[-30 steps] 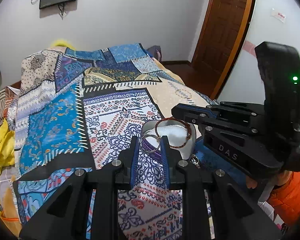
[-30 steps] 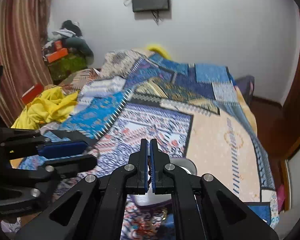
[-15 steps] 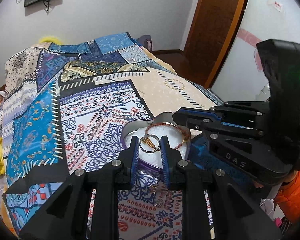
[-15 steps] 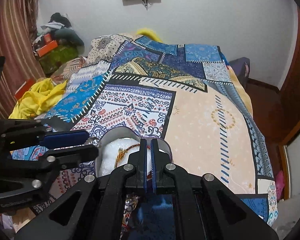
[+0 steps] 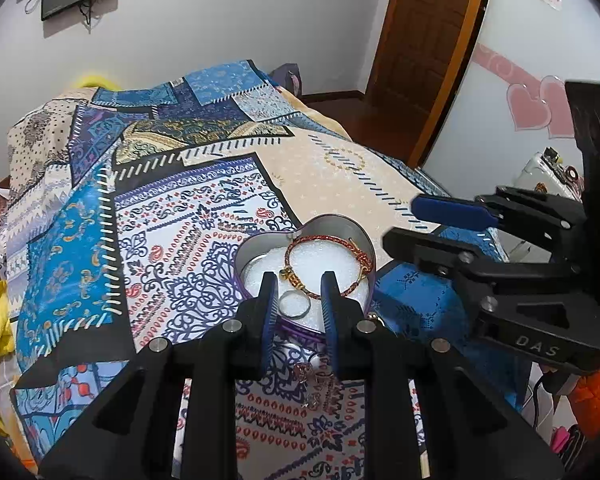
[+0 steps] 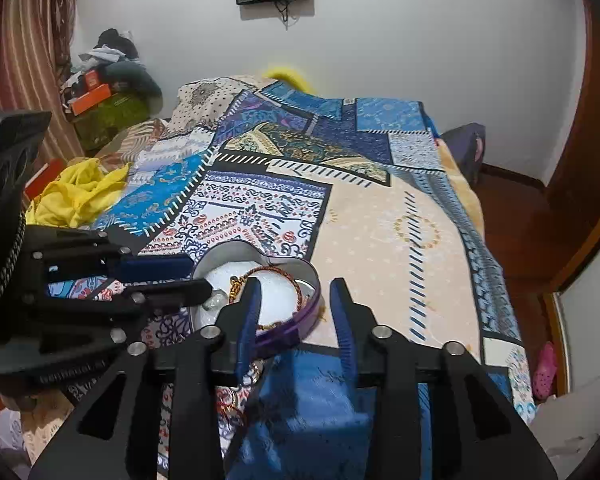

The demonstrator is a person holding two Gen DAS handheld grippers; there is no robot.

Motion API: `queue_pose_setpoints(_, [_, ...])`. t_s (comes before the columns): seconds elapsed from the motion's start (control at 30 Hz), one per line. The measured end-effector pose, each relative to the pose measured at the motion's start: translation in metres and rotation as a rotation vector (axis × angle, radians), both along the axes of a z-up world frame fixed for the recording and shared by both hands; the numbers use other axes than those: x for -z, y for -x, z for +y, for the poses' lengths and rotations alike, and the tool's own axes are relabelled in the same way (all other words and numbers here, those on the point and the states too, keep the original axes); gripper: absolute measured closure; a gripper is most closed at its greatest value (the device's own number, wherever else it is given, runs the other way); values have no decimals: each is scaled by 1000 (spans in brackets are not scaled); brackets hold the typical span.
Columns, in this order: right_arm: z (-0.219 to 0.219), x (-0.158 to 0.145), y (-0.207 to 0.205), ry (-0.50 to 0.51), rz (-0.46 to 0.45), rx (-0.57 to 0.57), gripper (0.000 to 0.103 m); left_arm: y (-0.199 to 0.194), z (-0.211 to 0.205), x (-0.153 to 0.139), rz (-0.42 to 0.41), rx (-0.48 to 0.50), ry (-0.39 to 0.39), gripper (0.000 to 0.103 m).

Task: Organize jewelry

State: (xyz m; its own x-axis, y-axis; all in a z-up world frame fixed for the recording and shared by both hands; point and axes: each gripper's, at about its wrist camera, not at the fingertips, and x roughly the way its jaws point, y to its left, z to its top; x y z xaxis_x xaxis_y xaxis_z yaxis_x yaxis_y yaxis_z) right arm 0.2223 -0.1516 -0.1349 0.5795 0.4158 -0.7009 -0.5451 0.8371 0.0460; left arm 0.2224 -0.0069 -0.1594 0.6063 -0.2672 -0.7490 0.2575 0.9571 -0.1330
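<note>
A heart-shaped tin with white padding lies on the patterned bedspread. A red-and-gold bracelet rests inside it. My left gripper is open over the tin's near rim, with a silver ring lying loose between its fingers on the padding. My right gripper is open and empty, one finger over the tin, one beside it. More small jewelry lies on the bedspread below the tin.
The bedspread covers the bed. A blue cloth lies near the tin. Yellow fabric is piled at the bed's left. A wooden door stands at the far right.
My left gripper has opened wider and the silver ring now lies in the tin. My right gripper has opened from shut, with the bracelet resting in the tin.
</note>
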Motion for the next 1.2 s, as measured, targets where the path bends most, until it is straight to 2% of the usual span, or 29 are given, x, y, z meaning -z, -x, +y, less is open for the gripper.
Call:
queue_pose_setpoints(0.13, [-3,-4,8,-2,-5,8,68,12,8,-13,-30,-27,-9,82])
queue_pose_setpoints(0.3, [-8,-8,16,-18,-5,25,68,27,17,-29,-63,-53,-19,74])
queue_pose_setpoints(0.5, [-10,-12,29,-33,-10,28,68,48,23,-39,-79,-70,-25,73])
queue_pose_setpoints(0.73, [-10,-4,46,-27,4,18,68,65,25,-34,-59,-74,-21,73])
queue_pose_setpoints(1.2, [-5,37,59,-17,105,3,68,84,14,-3,8,-41,-30,73])
